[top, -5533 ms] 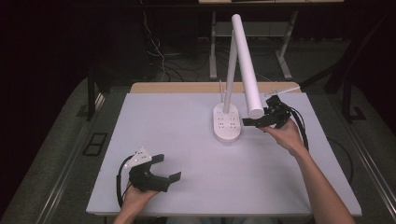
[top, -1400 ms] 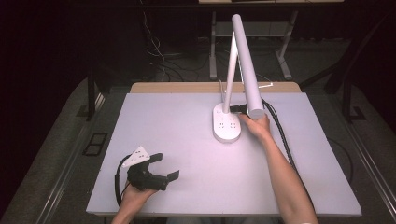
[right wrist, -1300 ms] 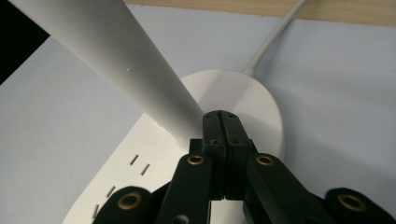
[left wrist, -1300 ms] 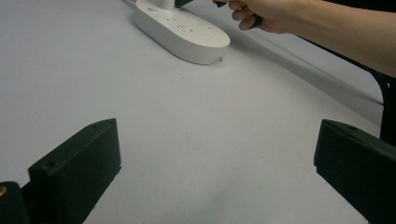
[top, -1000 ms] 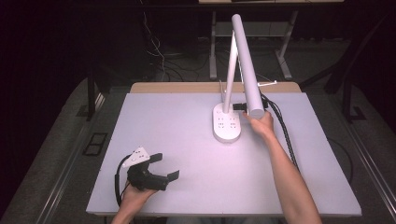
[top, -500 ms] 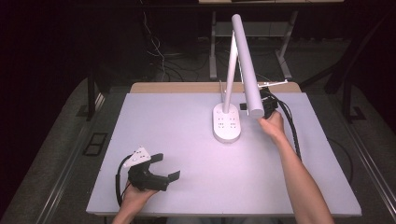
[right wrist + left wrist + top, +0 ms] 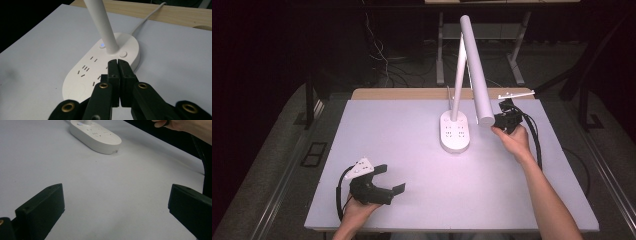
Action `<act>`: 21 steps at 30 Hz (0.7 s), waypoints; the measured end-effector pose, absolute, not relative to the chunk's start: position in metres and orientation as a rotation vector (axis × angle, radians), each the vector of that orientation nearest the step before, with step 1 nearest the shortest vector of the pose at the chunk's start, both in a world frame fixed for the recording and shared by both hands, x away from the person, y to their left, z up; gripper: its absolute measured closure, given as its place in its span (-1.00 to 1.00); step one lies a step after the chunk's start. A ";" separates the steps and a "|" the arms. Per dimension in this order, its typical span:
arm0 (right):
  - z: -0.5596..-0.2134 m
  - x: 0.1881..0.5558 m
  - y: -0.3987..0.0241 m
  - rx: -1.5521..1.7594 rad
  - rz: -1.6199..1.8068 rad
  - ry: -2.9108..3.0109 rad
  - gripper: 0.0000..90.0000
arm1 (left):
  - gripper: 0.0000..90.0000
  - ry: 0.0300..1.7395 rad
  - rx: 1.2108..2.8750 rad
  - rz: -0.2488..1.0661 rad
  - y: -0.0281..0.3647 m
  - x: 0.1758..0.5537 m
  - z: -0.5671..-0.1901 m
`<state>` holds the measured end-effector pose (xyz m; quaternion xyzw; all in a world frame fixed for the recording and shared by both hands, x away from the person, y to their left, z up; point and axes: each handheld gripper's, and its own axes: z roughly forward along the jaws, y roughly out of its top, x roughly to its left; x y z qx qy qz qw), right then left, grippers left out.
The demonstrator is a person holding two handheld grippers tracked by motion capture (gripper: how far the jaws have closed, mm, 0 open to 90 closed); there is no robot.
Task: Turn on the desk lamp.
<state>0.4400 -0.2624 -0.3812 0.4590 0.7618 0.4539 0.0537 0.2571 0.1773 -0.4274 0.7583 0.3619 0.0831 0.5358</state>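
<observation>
right gripper [image 7: 117,62] jaws pressed together, empty, tips just above the desk lamp base [image 7: 82,82], short of its round button [image 7: 123,54]. likely the button-press step; next calls for a short push forward and down. left gripper [image 7: 379,180] spread wide, idle, base far ahead.

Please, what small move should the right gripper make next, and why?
Probably ease the right gripper forward and down onto the round button on the lamp base: its jaws are closed, aimed that way, hovering short of it.
</observation>
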 end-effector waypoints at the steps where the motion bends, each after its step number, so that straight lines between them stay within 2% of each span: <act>1: -0.378 0.434 -0.265 1.380 1.384 2.312 0.95 | -1.00 0.862 1.804 0.199 0.177 0.257 -0.427; 6: -0.368 0.418 -0.269 1.359 1.395 2.312 0.81 | -1.00 0.861 1.807 0.199 0.176 0.257 -0.427; 12: -0.362 0.399 -0.271 1.342 1.395 2.298 0.34 | -1.00 0.859 1.807 0.200 0.176 0.256 -0.427; 13: -0.362 0.399 -0.271 1.342 1.395 2.298 0.34 | -1.00 0.859 1.806 0.201 0.176 0.256 -0.427; 14: -0.361 0.393 -0.271 1.341 1.405 2.288 0.17 | -1.00 0.860 1.806 0.201 0.176 0.256 -0.427; 16: -0.360 0.387 -0.272 1.340 1.409 2.275 -0.01 | -1.00 0.861 1.806 0.201 0.176 0.256 -0.427; 17: -0.360 0.387 -0.272 1.340 1.409 2.275 -0.01 | -1.00 0.860 1.805 0.201 0.176 0.256 -0.427; 18: -0.360 0.382 -0.271 1.341 1.396 2.276 -0.21 | -1.00 0.859 1.805 0.201 0.176 0.256 -0.427; 20: -0.360 0.376 -0.272 1.336 1.381 2.279 -0.47 | -1.00 0.859 1.806 0.202 0.176 0.256 -0.427; 21: -0.360 0.376 -0.272 1.336 1.381 2.279 -0.47 | -1.00 0.858 1.805 0.202 0.176 0.256 -0.427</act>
